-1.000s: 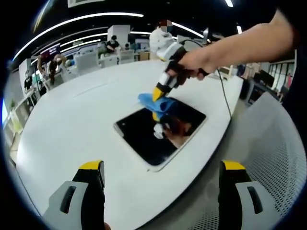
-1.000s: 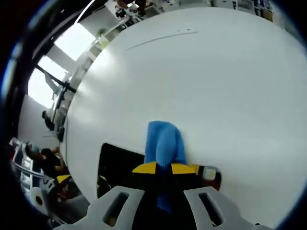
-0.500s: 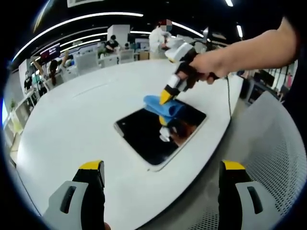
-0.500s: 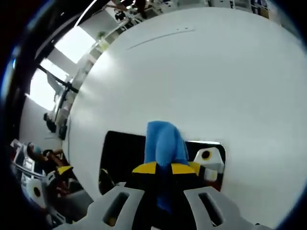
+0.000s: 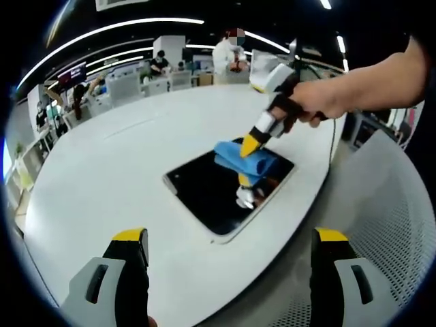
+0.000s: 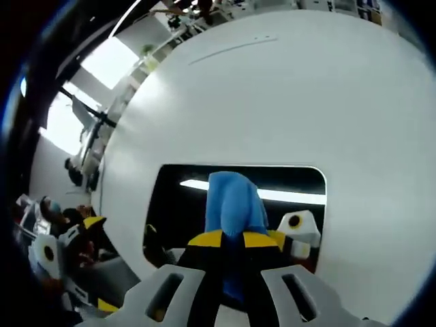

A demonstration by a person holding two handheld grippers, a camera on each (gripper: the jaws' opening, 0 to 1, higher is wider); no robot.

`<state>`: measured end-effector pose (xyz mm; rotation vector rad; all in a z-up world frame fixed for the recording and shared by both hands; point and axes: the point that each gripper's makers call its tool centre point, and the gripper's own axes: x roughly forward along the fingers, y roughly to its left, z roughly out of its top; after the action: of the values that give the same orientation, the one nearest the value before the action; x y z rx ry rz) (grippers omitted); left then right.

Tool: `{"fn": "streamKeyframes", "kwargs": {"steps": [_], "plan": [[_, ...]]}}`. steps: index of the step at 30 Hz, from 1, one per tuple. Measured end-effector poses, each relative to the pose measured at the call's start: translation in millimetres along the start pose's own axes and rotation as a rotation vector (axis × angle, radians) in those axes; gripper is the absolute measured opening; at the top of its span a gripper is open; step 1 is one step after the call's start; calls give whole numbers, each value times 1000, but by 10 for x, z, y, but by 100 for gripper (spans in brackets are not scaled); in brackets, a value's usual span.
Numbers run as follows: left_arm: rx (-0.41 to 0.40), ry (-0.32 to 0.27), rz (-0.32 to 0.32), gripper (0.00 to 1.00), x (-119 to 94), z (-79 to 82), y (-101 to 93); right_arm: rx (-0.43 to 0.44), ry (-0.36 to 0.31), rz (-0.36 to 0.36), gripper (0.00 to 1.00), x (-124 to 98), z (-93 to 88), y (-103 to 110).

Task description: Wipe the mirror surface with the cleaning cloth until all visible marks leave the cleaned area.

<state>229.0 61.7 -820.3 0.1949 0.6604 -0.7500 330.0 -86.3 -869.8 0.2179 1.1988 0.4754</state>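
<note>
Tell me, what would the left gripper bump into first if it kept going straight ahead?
Probably the mirror. The left gripper hangs open near the white table edge, fingers aimed at the mirror. Depth is unclear, so it might touch the table first. The right gripper holds the blue cloth beyond.

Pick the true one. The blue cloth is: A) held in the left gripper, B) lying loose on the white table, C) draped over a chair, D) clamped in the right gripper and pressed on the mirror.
D: the right gripper is shut on the blue cloth, which touches the mirror.
</note>
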Motion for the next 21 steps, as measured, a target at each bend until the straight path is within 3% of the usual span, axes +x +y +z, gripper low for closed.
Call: {"fn": "streamKeyframes", "kwargs": {"steps": [21], "plan": [[9, 6, 8, 100, -5, -18, 6, 13, 12, 35, 3, -111, -372, 86]]}}
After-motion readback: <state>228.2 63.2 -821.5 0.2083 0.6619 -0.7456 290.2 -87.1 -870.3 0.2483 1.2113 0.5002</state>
